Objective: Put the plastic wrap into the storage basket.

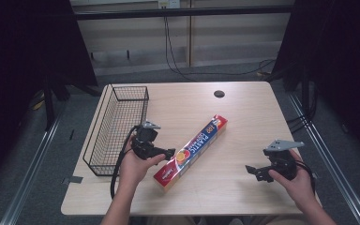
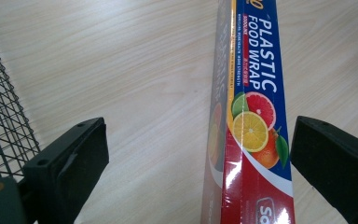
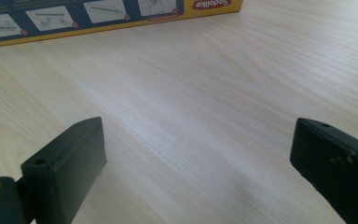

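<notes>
one food wrap box (image 2: 256,116) between the wide-open left claw (image 2: 198,154) jaws

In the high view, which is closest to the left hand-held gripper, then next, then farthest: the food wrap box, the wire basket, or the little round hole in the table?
From the left hand-held gripper:
1. Food wrap box, just to its right.
2. Wire basket, on its left.
3. Round hole, at the table's far side.

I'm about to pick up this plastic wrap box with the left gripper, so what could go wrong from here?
The left gripper is open around the plastic wrap box, off-centre, with the box close to one jaw; closing might push it sideways. The grip sits near one end of a long box, so the far end could sag or swing. The wire basket is close beside that hand, so a swing could catch its rim.
</notes>
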The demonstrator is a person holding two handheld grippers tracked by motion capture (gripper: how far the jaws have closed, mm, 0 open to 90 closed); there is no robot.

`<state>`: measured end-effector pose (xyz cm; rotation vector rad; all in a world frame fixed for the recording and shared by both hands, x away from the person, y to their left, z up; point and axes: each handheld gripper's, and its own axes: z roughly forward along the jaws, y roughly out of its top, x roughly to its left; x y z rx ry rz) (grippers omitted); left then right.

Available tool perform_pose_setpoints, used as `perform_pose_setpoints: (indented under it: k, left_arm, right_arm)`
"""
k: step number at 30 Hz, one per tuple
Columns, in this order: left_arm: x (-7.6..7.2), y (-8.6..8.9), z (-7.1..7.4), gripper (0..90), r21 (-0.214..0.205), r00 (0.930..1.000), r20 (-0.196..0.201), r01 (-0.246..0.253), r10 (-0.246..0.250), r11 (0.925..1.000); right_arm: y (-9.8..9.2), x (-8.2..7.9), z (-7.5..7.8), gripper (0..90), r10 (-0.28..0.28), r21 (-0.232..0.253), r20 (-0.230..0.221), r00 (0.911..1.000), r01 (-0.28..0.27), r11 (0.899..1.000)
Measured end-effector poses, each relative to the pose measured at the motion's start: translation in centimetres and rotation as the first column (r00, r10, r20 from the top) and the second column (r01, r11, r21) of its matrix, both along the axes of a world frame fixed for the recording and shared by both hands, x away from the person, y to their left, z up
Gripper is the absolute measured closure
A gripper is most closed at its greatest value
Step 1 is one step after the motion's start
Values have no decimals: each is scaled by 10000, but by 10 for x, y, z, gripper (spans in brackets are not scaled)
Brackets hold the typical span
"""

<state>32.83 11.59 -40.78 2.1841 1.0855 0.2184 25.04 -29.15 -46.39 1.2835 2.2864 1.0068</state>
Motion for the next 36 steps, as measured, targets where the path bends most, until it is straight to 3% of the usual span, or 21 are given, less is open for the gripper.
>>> perform_pose_setpoints:
  k: [12, 22, 27, 28, 36]
  left_arm:
    - [1, -8, 0, 33, -68, 9999, 9, 124, -124, 9999]
    - [4, -36, -1, 33, -113, 9958, 149, 902, -901, 9959]
    - [9, -45, -5, 38, -199, 9955, -49, 940, -941, 9954]
    - [13, -47, -6, 42, -436, 9961, -192, 848, -857, 9954]
    - [20, -59, -7, 66, -198, 9923, -416, 1157, -1165, 9931]
  right_arm:
    - [-1, -1, 1, 29, 52, 218, 167, 9998, -56, 9997]
    - [-1, -1, -1, 27, 103, 377, 80, 9999, -106, 9992]
    - [-1, 0, 0, 27, 55, 387, 127, 9999, -60, 9992]
    - [-1, 0, 0, 27, 36, 393, 119, 9999, -41, 9992]
    - [-2, 1, 0, 27, 77, 401, 95, 9999, -80, 9992]
